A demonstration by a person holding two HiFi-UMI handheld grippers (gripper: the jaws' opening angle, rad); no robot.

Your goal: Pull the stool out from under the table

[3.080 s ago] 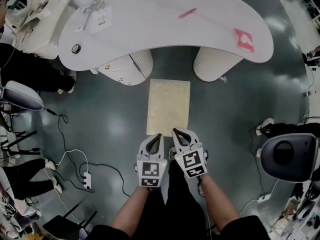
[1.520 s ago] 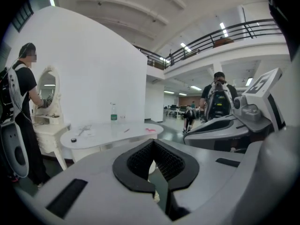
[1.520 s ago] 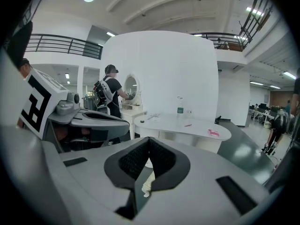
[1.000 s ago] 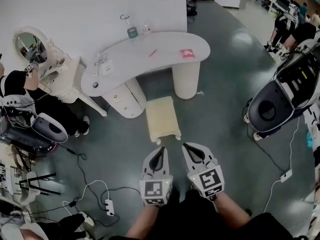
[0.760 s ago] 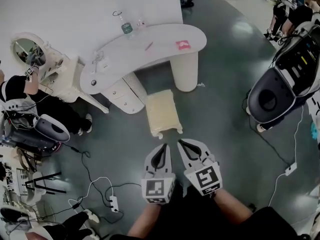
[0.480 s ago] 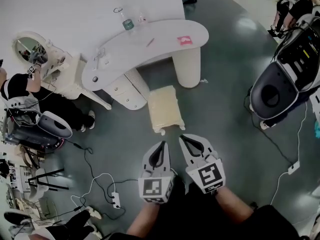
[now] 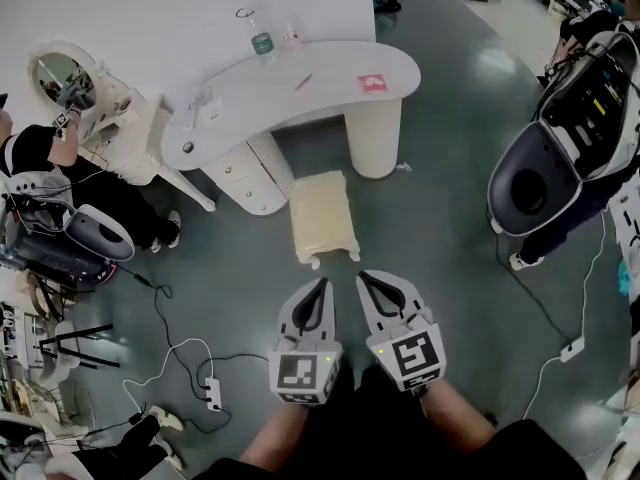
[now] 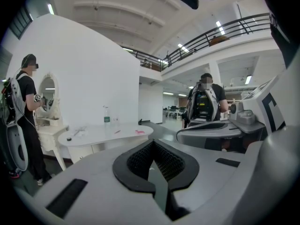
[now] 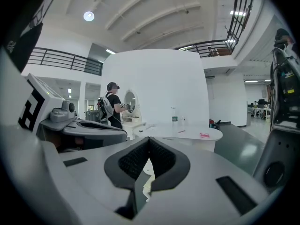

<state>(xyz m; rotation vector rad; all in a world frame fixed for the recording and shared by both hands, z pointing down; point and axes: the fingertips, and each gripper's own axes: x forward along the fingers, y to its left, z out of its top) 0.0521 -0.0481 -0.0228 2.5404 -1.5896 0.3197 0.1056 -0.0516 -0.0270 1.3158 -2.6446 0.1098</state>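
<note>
Head view puts the stool [image 7: 322,216] on the grey floor [image 7: 430,238] just in front of the white table [image 7: 300,83]. Its far end sits by the gap between the drawer unit [image 7: 243,181] and the round leg [image 7: 375,143], and its cream seat appears clear of the tabletop, so the pull looks done or nearly so. By its look the seat is a padded rectangle on a stiff low frame with small pale feet [image 7: 313,262] showing at the near edge. I judge it fairly light and likely to slide easily on this glossy floor, though a one-sided pull could swing it round. The best hold would be the near rim of the seat, one grip toward each corner, biting deep enough to reach the firm edge under the soft padding, which would otherwise give. The left hand-held gripper [image 7: 322,284] and right hand-held gripper [image 7: 363,277] sit side by side short of that near edge, not touching it. Each gripper view shows its jaws pressed together with nothing between them. On the table stand a bottle [image 7: 260,40] and a pink packet [image 7: 372,83]; a cable with a power strip [image 7: 212,393] lies on the floor to the left, well clear of the stool.
</note>
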